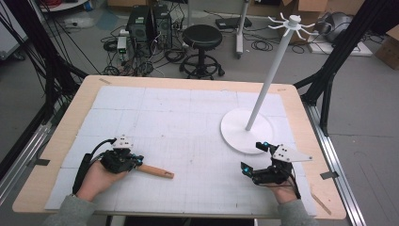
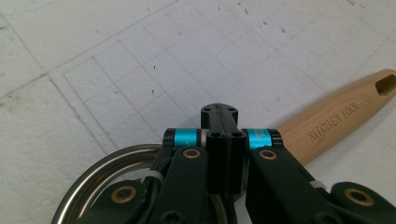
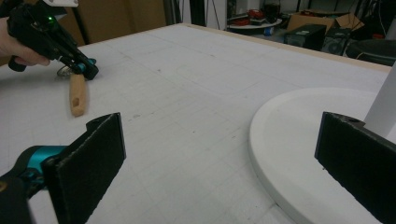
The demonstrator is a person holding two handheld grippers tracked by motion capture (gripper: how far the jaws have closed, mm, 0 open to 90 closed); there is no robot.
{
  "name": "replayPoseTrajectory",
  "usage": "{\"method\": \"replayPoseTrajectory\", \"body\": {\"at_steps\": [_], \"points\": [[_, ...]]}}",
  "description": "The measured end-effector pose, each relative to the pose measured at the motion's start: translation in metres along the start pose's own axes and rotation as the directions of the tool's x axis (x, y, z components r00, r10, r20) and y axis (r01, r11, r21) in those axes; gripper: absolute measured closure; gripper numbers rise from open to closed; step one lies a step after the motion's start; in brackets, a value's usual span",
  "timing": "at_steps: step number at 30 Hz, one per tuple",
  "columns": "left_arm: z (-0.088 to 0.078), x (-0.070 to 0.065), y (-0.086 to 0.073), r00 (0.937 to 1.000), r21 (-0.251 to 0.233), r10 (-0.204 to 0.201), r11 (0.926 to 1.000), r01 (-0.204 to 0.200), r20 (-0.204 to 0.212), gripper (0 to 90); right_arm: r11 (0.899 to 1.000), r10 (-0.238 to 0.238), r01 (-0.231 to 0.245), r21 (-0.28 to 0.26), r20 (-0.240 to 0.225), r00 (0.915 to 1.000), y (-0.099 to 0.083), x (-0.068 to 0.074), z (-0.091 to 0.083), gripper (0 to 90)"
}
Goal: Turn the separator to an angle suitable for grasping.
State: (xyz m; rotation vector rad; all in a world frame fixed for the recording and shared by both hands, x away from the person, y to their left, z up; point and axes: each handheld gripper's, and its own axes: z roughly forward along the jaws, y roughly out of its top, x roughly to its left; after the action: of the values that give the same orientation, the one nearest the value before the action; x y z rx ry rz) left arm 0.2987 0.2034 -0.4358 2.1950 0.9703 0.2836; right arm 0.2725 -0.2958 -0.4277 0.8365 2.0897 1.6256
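While our left gripper (image 1: pixel 136 161) has clamped its jaws on the wooden-handled kitchen tool (image 2: pixel 341 116), the handle jutting beyond them, hanging remains; our right gripper (image 1: pixel 254 157) waits agape beside the rack (image 1: pixel 246 127).

Table (image 1: pixel 56 141): mat (image 1: pixel 188 117) laid on top. Tool (image 1: pixel 155 171) lain on the mat at front left, handle directed rightward; left gripper (image 1: pixel 136 162) placed at its left end. Stand (image 1: pixel 246 130) set on the mat at right, behind the right gripper (image 1: pixel 254 157). Stool (image 1: pixel 202 49) and computers (image 1: pixel 150 23) placed on the floor behind the table.
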Motion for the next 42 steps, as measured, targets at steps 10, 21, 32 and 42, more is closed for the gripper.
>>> {"method": "replayPoseTrajectory", "body": {"at_steps": [10, 21, 32, 42], "points": [[0.001, 0.001, 0.000, 0.9999, -0.010, 0.001, 0.9999, -0.001, 0.012, 89.8, 1.000, 0.000, 0.000, 0.005, -0.002, 1.0000, 0.000, 0.001, 0.001, 1.0], [-0.010, -0.009, 0.004, 0.9993, -0.087, 0.038, 0.9954, -0.039, -0.003, 89.8, 1.000, -0.003, 0.003, 0.000, -0.002, 1.0000, 0.000, 0.000, 0.001, 1.0], [-0.007, -0.050, 0.002, 0.9856, -0.088, 0.149, 0.9860, -0.142, 0.080, 89.8, 1.000, -0.005, 0.005, -0.006, -0.002, 1.0000, 0.001, -0.001, 0.001, 1.0], [-0.001, -0.058, 0.000, 0.9799, -0.068, 0.158, 0.9862, -0.151, 0.121, 89.8, 1.000, 0.006, -0.006, -0.001, -0.003, 1.0000, 0.001, -0.001, 0.001, 1.0]]}}
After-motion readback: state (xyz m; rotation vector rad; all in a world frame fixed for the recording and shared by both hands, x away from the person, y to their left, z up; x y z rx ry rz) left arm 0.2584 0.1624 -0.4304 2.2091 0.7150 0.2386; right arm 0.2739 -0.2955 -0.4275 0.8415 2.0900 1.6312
